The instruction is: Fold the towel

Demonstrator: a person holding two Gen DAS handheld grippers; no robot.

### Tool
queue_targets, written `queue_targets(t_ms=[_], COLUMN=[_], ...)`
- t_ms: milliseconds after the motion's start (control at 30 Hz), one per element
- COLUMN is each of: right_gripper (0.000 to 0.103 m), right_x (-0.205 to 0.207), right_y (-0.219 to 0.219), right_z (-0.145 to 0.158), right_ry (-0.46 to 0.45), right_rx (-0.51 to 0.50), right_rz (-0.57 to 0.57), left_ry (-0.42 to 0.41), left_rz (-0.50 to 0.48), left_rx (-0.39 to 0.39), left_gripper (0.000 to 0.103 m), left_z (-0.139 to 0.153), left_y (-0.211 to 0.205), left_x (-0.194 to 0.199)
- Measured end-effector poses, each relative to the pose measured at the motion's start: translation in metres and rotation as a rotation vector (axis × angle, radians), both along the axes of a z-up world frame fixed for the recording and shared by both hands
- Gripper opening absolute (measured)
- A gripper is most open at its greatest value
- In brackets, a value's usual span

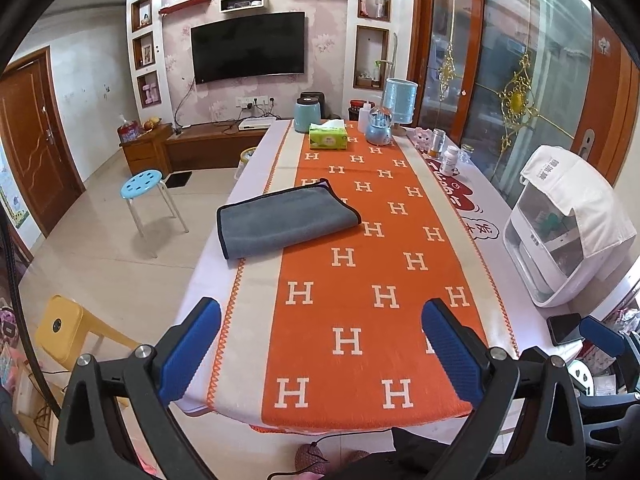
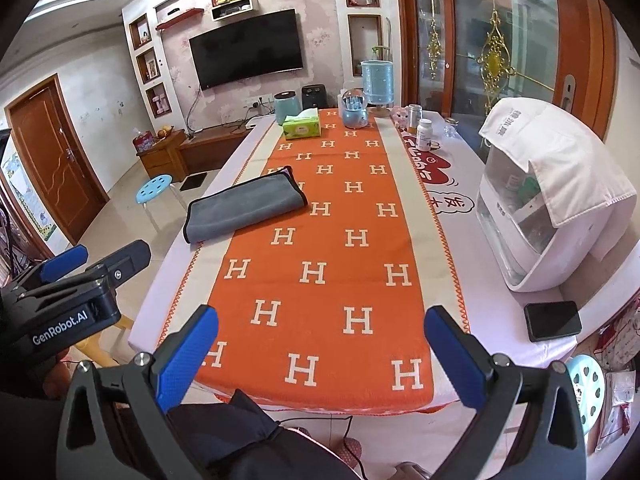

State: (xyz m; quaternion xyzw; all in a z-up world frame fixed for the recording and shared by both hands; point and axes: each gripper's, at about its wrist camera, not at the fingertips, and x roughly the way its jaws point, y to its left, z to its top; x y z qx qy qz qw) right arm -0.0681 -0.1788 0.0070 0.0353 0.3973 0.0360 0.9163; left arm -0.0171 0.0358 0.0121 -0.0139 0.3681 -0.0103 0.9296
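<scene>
A grey towel point(image 1: 286, 218) with a dark border lies folded flat on the left side of the table, half on the orange runner point(image 1: 360, 280). It also shows in the right wrist view point(image 2: 244, 206). My left gripper point(image 1: 320, 340) is open and empty, held above the table's near edge, well short of the towel. My right gripper point(image 2: 320, 344) is open and empty, also above the near edge. The left gripper shows at the left of the right wrist view point(image 2: 88, 264).
A white appliance point(image 2: 548, 208) with a cloth over it stands at the right edge, a black phone point(image 2: 552, 320) in front of it. A tissue box point(image 1: 328, 136), jars, bottles and a blue lamp crowd the far end. Stools point(image 1: 144, 188) stand on the floor to the left.
</scene>
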Motion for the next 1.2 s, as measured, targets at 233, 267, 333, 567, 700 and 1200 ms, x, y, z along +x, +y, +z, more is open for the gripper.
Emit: queue_targets(t_ms=[233,267,333,567,700,1200], right_gripper=[0.103,0.103,0.103,0.103,0.103,0.103], right_x=[0.007,0.008,0.010,0.012,0.015,0.017], right_y=[-0.001,-0.001,-0.002,-0.003,-0.004,-0.007], right_z=[-0.004,-0.005,-0.005,-0.006,-0.009,-0.016], right_ry=[0.005,0.005,0.007,0.008,0.016,0.033], right_rx=[-0.004,-0.004,-0.004,-0.003,0.000,0.007], right_rz=[-0.011,-0.013,-0.013,-0.014,-0.015,-0.028], left_ry=[-0.016,-0.015,-0.018,-0.013,0.001,0.001], left_rz=[-0.001,0.000,0.001,-0.005,-0.008,-0.024], left_rx=[0.021,0.022,0.026,0.029,0.038,0.043], left_gripper=[0.102,0.102,0.102,0.102,0.102,0.102], left_z=[0.002,0.003,0.003,0.002,-0.001,-0.004], left_y=[-0.004,-0.004,-0.005,-0.007,-0.008,-0.013], left_x=[0.008,0.008,0.010,0.015,0.019,0.018])
